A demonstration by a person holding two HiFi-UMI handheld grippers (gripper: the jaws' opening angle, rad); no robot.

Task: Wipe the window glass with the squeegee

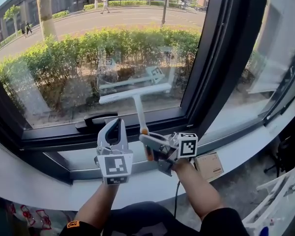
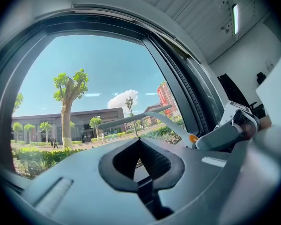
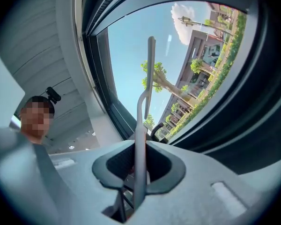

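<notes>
Over at the left, the grey left gripper (image 1: 114,123) is held upright below the pane, its jaws closed tip to tip with nothing caught between them. Next along, the white plastic squeegee with the long flat blade (image 1: 135,93) is seen low on the clear window glass (image 1: 64,58), the blade apparently laid against it. Its thin stem is clamped in the right gripper (image 1: 147,141), jaws closed on it by the orange collar. A light, stiff tool with a soft edge is judged here, best gripped low on the stem so twisting is avoided.
</notes>
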